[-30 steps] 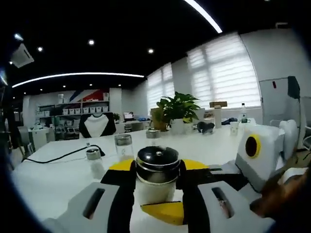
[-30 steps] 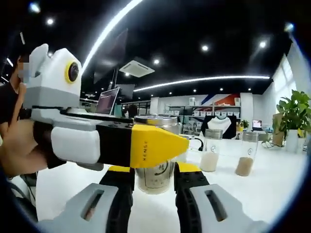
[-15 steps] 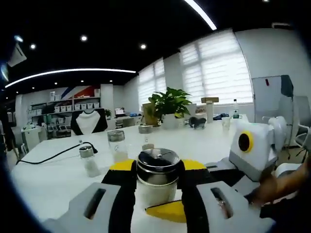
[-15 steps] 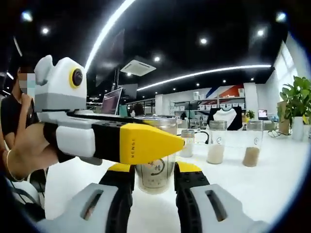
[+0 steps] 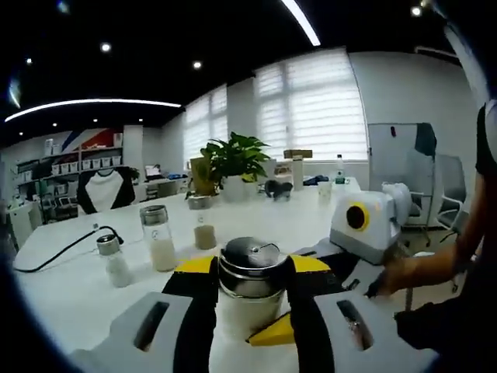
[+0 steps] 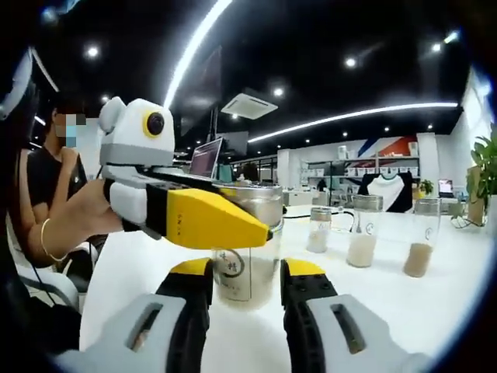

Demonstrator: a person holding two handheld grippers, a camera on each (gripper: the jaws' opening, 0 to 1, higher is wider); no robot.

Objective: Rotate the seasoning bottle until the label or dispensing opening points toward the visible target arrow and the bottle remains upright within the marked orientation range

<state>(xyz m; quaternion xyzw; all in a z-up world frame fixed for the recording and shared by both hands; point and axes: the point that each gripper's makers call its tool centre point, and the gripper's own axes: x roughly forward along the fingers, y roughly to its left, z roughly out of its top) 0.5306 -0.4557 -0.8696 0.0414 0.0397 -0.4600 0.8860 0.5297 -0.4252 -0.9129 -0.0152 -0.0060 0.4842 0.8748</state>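
The seasoning bottle (image 5: pixel 248 256) is a glass jar with a metal lid, standing upright on the white table (image 5: pixel 70 303). My left gripper (image 5: pixel 250 272) is shut on its upper part, with a black pad on each side of the lid. In the right gripper view the bottle (image 6: pixel 252 263) shows a round label facing left of centre. My right gripper (image 6: pixel 245 273) has its pads against the base. The left gripper's yellow finger (image 6: pixel 210 221) crosses in front of the bottle's top. The right gripper's yellow finger (image 5: pixel 272 332) reaches in low from the right.
Three more seasoning jars (image 5: pixel 158 237) (image 5: pixel 114 260) (image 5: pixel 204 233) stand further back on the table, also seen as jars (image 6: pixel 363 241) in the right gripper view. A black cable (image 5: pixel 54 252) lies at the left. A potted plant (image 5: pixel 233 159) is behind. A person (image 6: pixel 46 194) holds the left gripper.
The left gripper has swung round the bottle, so the room slides left in its view. The label has turned leftward in the right gripper view. Both grips are unchanged.
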